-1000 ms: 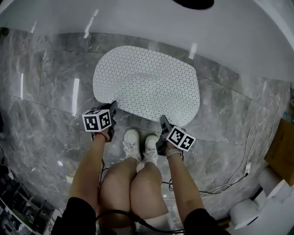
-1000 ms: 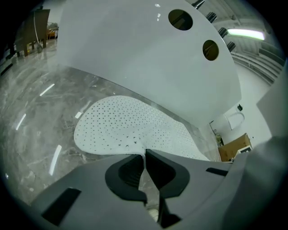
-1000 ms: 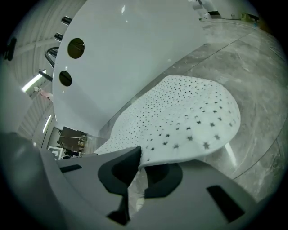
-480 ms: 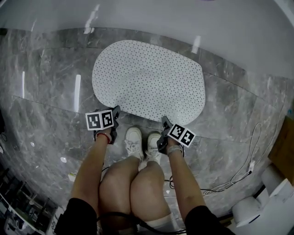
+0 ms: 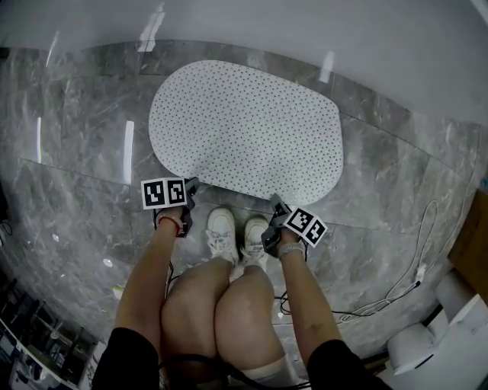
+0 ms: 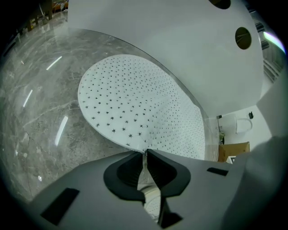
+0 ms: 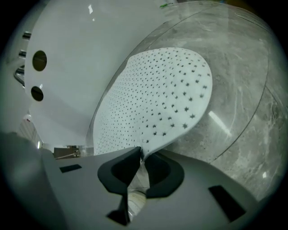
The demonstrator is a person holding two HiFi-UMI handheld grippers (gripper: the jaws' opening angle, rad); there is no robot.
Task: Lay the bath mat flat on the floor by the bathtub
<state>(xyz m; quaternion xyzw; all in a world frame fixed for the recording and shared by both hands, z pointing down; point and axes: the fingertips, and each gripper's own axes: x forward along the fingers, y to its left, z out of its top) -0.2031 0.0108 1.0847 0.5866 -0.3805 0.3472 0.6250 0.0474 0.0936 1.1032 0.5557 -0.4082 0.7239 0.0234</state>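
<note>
- The bathtub (image 5: 305, 23) runs off the head view's top edge.
- The near rim of the bath mat (image 5: 244, 129) vanishes inside the left tool (image 5: 191, 184) and right tool (image 5: 273, 201).
- A cardboard box (image 5: 471, 251) is cut by the right edge.

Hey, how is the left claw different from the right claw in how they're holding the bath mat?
The left claw pinches the near edge of the bath mat toward its left end; the right claw pinches it toward the right end. The left claw's marker cube sits nearly square in the head view; the right claw's marker cube is turned diagonally. Both are shut on the mat's edge, which curls up into them.
</note>
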